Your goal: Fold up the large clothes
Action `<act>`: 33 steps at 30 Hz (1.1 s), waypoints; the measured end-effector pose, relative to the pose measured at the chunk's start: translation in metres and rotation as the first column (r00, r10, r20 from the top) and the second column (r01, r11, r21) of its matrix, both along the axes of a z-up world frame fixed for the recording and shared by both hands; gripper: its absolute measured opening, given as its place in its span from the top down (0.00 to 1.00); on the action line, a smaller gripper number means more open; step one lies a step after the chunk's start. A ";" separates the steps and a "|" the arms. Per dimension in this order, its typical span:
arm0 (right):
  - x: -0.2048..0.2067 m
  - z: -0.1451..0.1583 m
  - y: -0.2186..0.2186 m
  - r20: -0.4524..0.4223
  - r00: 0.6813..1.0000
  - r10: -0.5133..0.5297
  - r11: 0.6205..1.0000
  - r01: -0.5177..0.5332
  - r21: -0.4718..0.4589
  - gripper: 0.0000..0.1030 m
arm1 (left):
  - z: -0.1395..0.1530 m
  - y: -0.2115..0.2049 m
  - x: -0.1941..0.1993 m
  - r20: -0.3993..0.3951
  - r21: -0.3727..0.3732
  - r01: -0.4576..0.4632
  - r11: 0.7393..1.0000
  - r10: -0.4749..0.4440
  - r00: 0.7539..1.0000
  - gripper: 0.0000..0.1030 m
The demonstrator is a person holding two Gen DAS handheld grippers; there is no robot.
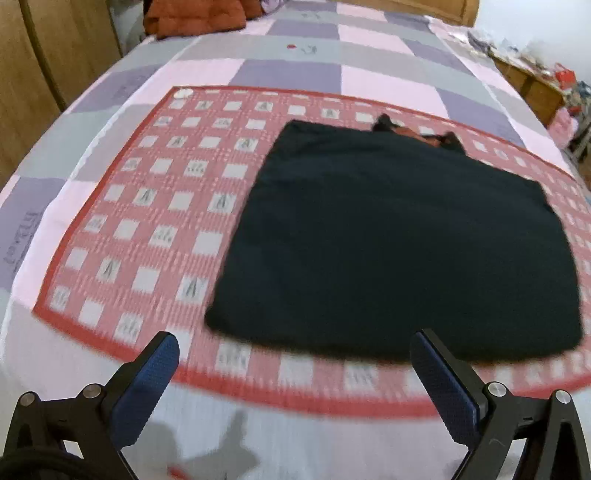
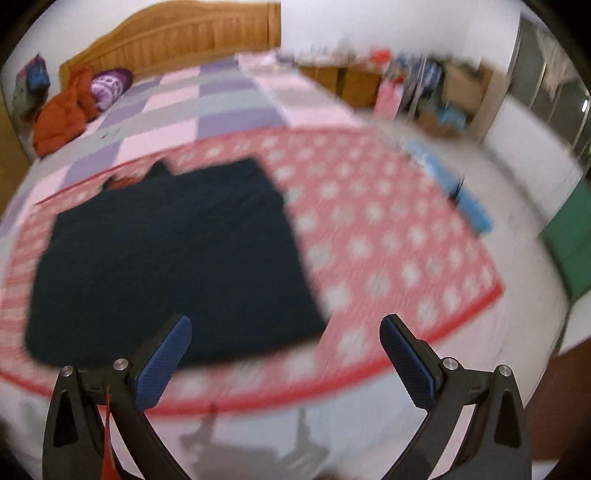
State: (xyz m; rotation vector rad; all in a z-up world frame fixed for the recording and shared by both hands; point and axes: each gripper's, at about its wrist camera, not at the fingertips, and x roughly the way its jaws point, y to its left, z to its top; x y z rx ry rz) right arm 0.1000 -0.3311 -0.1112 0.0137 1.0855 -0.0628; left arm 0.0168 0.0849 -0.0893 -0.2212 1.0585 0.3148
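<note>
Dark garment [image 1: 399,240] lies flat, folded to a rough rectangle, on red checked mat [image 1: 147,206] on bed [image 1: 295,66]; near edge just inside mat's border. Wide bare mat to its left and right. Left tool [image 1: 293,354] and right tool [image 2: 286,336] both spread, empty, above the near edge.

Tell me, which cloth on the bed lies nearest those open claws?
The dark garment, flat on the red checked mat; the orange clothing is bunched far off by the headboard.
</note>
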 end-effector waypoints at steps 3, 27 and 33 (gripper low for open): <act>-0.044 0.033 0.033 -0.059 0.997 0.047 0.997 -0.044 0.061 0.01 | 0.041 -0.011 -0.029 0.003 -0.001 0.018 1.000 -0.018 1.000 0.00; -0.144 0.168 0.125 -0.075 0.983 0.167 0.986 -0.164 0.037 0.01 | 0.154 -0.080 -0.087 -0.013 0.031 0.117 0.993 -0.116 0.993 0.00; -0.141 0.176 0.122 -0.061 0.982 0.179 0.984 -0.178 0.023 0.01 | 0.159 -0.088 -0.078 -0.014 0.044 0.141 0.989 -0.141 0.990 0.00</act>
